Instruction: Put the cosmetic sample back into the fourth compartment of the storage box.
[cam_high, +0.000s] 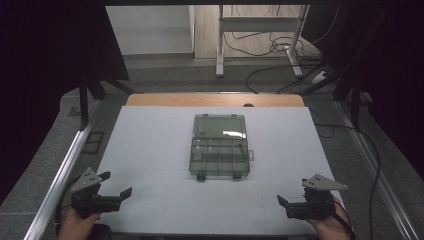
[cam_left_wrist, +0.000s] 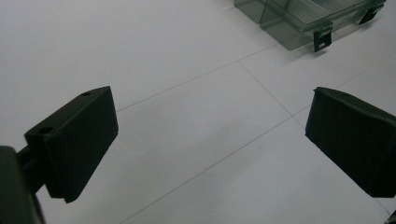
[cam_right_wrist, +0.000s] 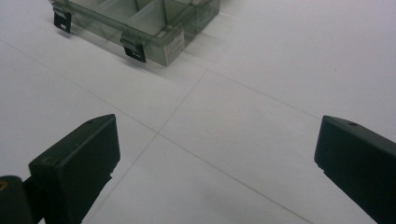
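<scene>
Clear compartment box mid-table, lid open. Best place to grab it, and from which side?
Probably the near front wall of the compartment box, between its two black latches. Come from the person's side: that edge faces both grippers, while the open lid lies flat behind it. Either the left gripper or right gripper could pinch the wall from above; both jaws are spread.

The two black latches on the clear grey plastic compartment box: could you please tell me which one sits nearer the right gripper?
The black latch at the box's front right, toward the right gripper; the other latch sits farther left.

right tool (cam_right_wrist: 217, 163) gapes above white mat (cam_right_wrist: 261, 70), organizer box (cam_right_wrist: 140, 23) beyond.
</scene>
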